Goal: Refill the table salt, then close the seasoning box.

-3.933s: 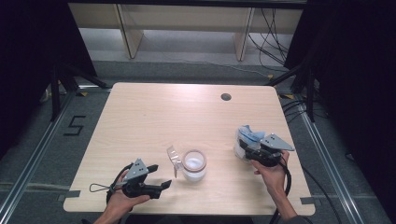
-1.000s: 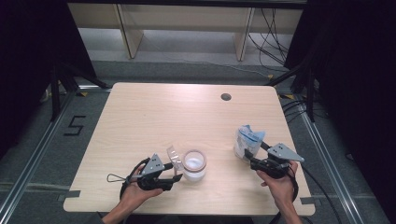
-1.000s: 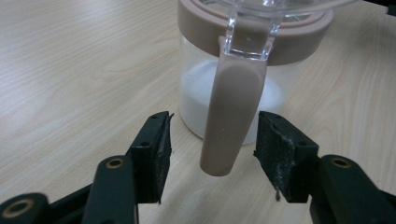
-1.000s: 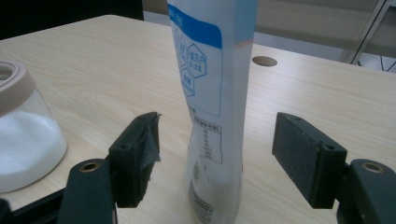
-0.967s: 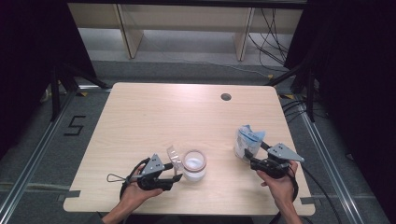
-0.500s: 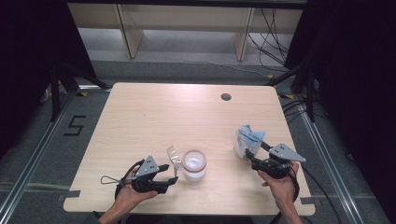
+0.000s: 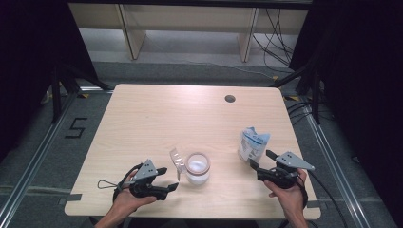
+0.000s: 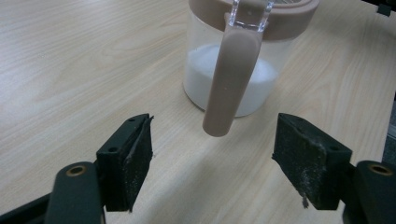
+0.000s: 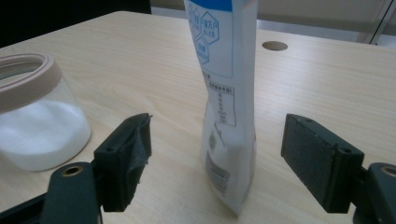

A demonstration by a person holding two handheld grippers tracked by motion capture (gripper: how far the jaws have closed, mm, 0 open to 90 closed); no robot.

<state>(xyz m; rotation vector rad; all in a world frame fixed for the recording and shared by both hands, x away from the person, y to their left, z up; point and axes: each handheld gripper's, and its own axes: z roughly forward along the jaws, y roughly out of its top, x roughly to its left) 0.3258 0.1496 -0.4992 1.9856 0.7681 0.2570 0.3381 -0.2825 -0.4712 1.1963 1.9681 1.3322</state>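
Pouch (image 9: 229, 107) stands upright between the right tool's (image 9: 229, 163) open jaws, untouched.

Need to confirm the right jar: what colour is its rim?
Light brown, on the jar's rim, best in the left gripper view.

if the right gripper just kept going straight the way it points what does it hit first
Most likely the white and blue plastic pouch, standing upright just ahead between the right gripper's open jaws, which have just been opening. The pads do not touch it.
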